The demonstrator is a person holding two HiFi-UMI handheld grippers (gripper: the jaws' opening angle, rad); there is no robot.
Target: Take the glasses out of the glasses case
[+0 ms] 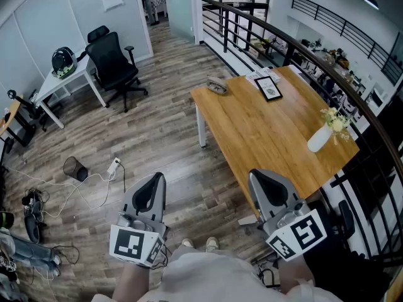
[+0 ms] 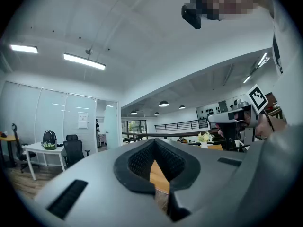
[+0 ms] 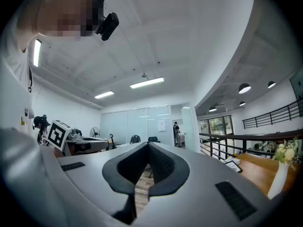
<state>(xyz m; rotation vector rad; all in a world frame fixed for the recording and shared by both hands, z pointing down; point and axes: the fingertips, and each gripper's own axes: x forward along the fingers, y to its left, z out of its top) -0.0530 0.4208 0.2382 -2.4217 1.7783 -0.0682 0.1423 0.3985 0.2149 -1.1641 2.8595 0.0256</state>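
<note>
A small grey glasses case point(image 1: 218, 87) lies shut near the far left corner of the wooden table point(image 1: 264, 137); no glasses are visible. My left gripper point(image 1: 151, 184) and right gripper point(image 1: 267, 180) are held level in front of my body, well short of the case. The left one is over the floor and the right one is at the table's near edge. In the left gripper view the left gripper point(image 2: 158, 174) has its jaws together with nothing between them. The right gripper point(image 3: 142, 174) looks the same in the right gripper view.
On the table are a framed picture point(image 1: 269, 88) and a white vase with flowers point(image 1: 321, 136). A black railing point(image 1: 315, 61) runs behind the table. On the floor to the left stand an office chair point(image 1: 114, 65), a white desk point(image 1: 63, 80) and a waste basket point(image 1: 75, 167), with cables.
</note>
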